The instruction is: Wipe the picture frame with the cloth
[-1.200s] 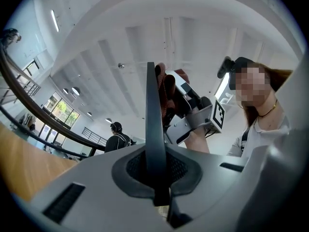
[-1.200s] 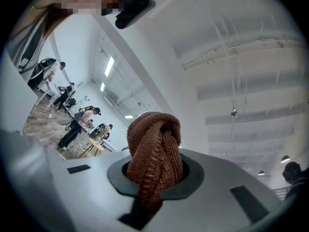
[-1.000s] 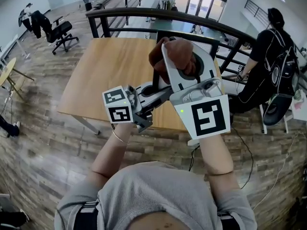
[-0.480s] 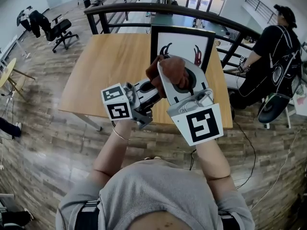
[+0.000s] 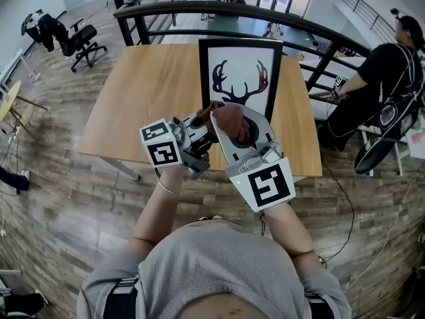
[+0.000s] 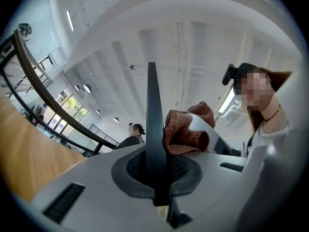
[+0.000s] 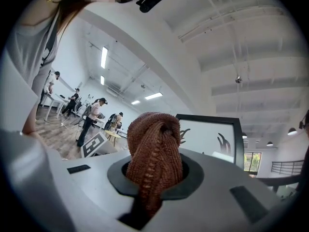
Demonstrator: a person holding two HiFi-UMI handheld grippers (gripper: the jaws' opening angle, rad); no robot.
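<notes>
A black picture frame [image 5: 240, 78] with an antler print stands upright over the wooden table [image 5: 146, 92]. My left gripper [image 5: 198, 130] is shut on the frame's lower left edge. In the left gripper view that edge [image 6: 153, 129] rises as a thin black strip from between the jaws of the left gripper [image 6: 155, 178]. My right gripper [image 5: 232, 128] is shut on a bunched brown knitted cloth [image 5: 229, 117], low in front of the frame's bottom edge. In the right gripper view the cloth [image 7: 154, 149] bulges out of the right gripper [image 7: 152, 187], with the frame [image 7: 212, 139] just behind it.
A black curved railing [image 5: 199, 12] runs behind the table. A person in black [image 5: 385, 72] sits at the right beside it. An office chair [image 5: 80, 42] stands far left on the wooden floor. Several people stand far off in the right gripper view.
My right gripper has come down with the cloth from the top of the frame to its bottom, uncovering the antler print. The left gripper has sunk a little, still gripping the frame.
</notes>
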